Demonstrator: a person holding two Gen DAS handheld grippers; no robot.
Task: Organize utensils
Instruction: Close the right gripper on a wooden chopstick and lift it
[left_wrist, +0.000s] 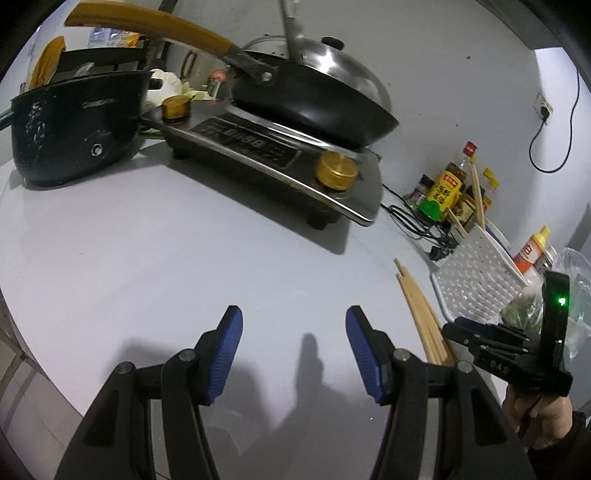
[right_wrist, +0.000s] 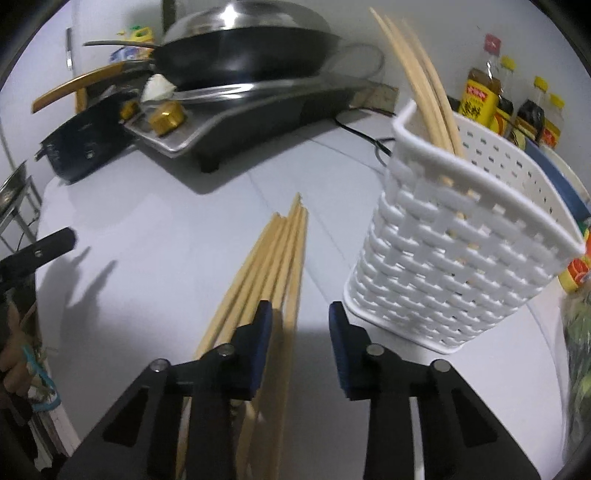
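Chopsticks: a bunch lies flat on the white counter, just beside the white basket. A few more already stand inside it.
Right gripper: jaws apart and holding nothing. The left finger sits over the bunch; most sticks lie outside the gap.
Left gripper: jaws wide apart, holding nothing, over bare counter.
Risk: the squeeze may catch only one or two sticks. The rest could roll away.
Risk: the basket looks light, so a bump may tip it.
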